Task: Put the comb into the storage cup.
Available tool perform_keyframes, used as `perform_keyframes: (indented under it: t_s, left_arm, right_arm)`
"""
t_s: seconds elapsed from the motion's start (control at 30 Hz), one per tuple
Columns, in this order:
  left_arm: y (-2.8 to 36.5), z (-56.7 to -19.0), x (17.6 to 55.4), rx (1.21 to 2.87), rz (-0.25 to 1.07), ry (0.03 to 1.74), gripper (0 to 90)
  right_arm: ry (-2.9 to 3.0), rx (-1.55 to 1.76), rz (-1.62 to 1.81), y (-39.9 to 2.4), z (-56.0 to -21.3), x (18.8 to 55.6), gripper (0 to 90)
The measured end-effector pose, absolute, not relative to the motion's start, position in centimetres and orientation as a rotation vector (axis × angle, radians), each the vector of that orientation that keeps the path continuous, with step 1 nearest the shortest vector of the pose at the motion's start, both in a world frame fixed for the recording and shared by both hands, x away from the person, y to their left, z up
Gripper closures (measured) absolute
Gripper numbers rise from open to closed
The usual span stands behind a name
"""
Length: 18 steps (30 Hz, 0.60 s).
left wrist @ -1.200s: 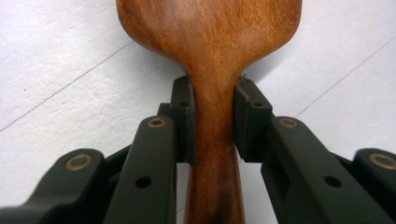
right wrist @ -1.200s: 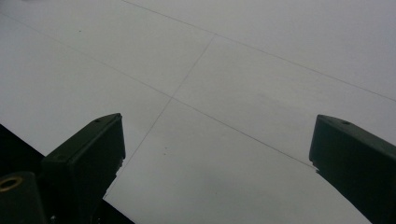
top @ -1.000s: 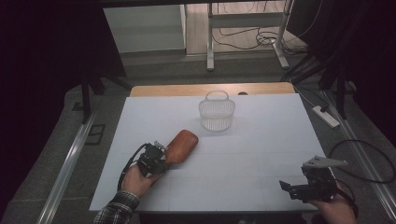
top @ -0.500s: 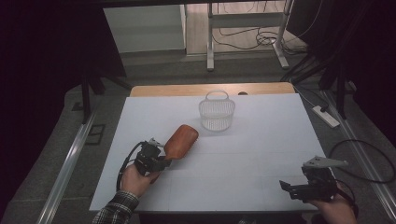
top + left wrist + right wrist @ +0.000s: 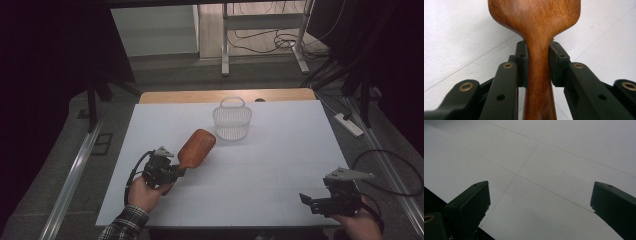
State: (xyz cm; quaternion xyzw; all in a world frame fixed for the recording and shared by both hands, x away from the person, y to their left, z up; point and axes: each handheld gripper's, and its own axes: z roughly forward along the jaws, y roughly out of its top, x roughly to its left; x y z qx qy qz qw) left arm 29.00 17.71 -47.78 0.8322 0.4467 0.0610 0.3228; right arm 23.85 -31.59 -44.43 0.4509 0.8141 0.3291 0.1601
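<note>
A brown wooden hairbrush (image 5: 196, 148) is held by its handle (image 5: 539, 82) in my left gripper (image 5: 176, 170), which is shut on it at the table's front left. Its head points up and away toward a white mesh basket (image 5: 231, 121), and the bristles face down to the right. In the left gripper view both black pads (image 5: 522, 62) press the narrow neck of the handle. My right gripper (image 5: 312, 202) rests at the front right corner, open, with only the white table top (image 5: 544, 170) between its fingers (image 5: 471, 202).
The white mesh basket with a loop handle stands at the back middle of the white table (image 5: 280, 165), near the wooden strip (image 5: 200, 96) along the far edge. Cables and desk legs lie on the floor beyond.
My left gripper has lifted the hairbrush slightly and tilted its head up and toward the basket. The right gripper has stayed in place.
</note>
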Motion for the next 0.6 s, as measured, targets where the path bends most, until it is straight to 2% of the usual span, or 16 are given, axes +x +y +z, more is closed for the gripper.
perform_keyframes:
  t_s: [0.6]
  left_arm:
    - [17.4,-46.6,28.0,2.134,0.189,1.107,72.0]
  right_arm:
    - [2.287,1.199,1.054,-31.1,-44.0,23.7,0.0]
